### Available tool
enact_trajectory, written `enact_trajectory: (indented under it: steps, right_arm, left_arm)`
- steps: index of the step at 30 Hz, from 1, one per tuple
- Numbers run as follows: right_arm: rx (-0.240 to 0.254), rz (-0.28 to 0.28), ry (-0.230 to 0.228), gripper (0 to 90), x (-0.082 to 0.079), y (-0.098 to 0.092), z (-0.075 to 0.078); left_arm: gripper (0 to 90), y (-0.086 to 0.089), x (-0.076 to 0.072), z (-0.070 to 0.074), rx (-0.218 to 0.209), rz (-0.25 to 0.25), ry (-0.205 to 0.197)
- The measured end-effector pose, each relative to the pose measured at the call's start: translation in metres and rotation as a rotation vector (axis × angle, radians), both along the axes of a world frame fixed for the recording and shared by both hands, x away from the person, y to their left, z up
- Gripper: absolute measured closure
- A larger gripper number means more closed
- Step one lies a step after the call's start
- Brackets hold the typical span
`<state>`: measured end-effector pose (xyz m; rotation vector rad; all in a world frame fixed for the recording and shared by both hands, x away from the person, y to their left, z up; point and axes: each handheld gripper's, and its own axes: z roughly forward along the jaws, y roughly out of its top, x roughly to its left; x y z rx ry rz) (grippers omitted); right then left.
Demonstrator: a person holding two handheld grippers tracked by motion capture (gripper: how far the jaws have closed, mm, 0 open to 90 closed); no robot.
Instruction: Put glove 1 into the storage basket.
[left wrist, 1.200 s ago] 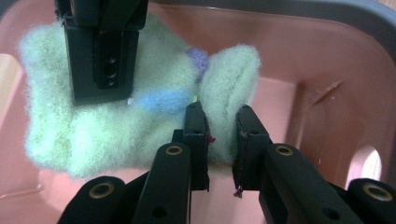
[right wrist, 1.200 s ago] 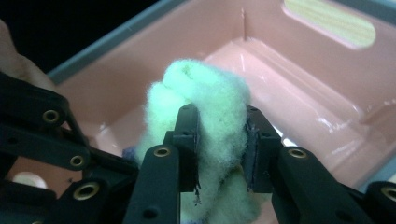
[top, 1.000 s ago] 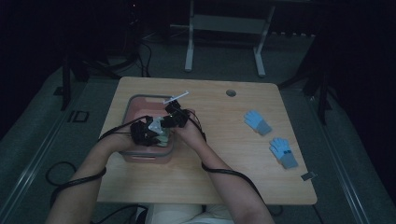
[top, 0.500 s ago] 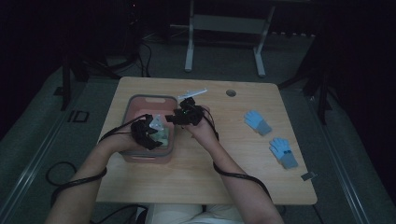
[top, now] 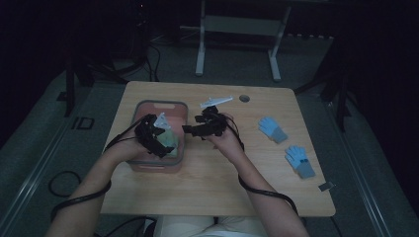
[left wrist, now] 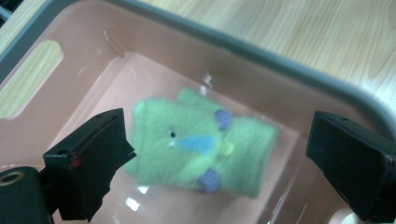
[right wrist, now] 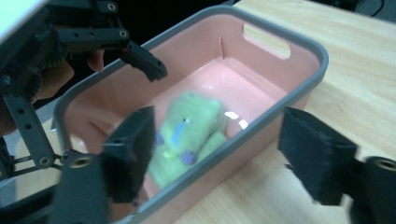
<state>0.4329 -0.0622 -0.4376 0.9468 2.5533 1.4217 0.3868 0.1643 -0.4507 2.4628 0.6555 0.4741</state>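
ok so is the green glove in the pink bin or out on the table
In the bin. The green glove lies flat on the floor of the pink bin, walls all around it, and neither gripper holds it.

You've got two blue gloves (top: 272, 129) (top: 299, 160) right of the pink bin (top: 148, 106); green glove (left wrist: 201, 142) inside it.

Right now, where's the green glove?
The green glove lies flat on the floor of the pink bin, at the table's left side in the high view, beneath the left gripper's open jaws.
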Motion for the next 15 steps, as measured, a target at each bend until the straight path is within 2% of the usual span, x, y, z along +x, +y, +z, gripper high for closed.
enact_trajectory:
  steps: [2, 5, 7, 9, 11, 12, 13, 15]
  right_arm:
    - [0.011, 0.016, 0.024, 15.1, -0.002, -0.005, -0.001]
    - [0.013, 0.022, 0.029, 14.2, -0.006, -0.015, -0.004]
    - [0.008, 0.021, 0.011, 15.2, -0.01, -0.024, -0.004]
    - [0.019, 0.028, -0.026, 15.3, -0.014, -0.033, -0.005]
    - [0.019, 0.031, -0.059, 15.3, -0.017, -0.043, -0.005]
    - [0.029, 0.021, -0.058, 15.3, -0.019, -0.049, -0.005]
    - [0.031, 0.007, -0.052, 15.3, -0.02, -0.053, -0.004]
    - [0.013, -0.02, -0.02, 14.2, -0.023, -0.063, -0.002]
  left_arm:
    - [5.3, -0.003, -0.004, 0.003, -0.033, -0.008, -0.011]
    - [5.3, -0.009, -0.012, 0.009, -0.082, -0.027, -0.03]
    - [5.3, -0.014, -0.018, 0.014, -0.115, -0.035, -0.041]
    - [5.3, -0.021, -0.024, 0.017, -0.147, -0.042, -0.049]
    - [5.7, -0.03, -0.03, 0.018, -0.14, -0.053, -0.06]
    - [5.8, -0.033, -0.032, 0.018, -0.14, -0.058, -0.068]
    - [5.8, -0.033, -0.032, 0.018, -0.14, -0.058, -0.068]
    - [5.8, -0.044, -0.038, 0.017, -0.165, -0.057, -0.073]
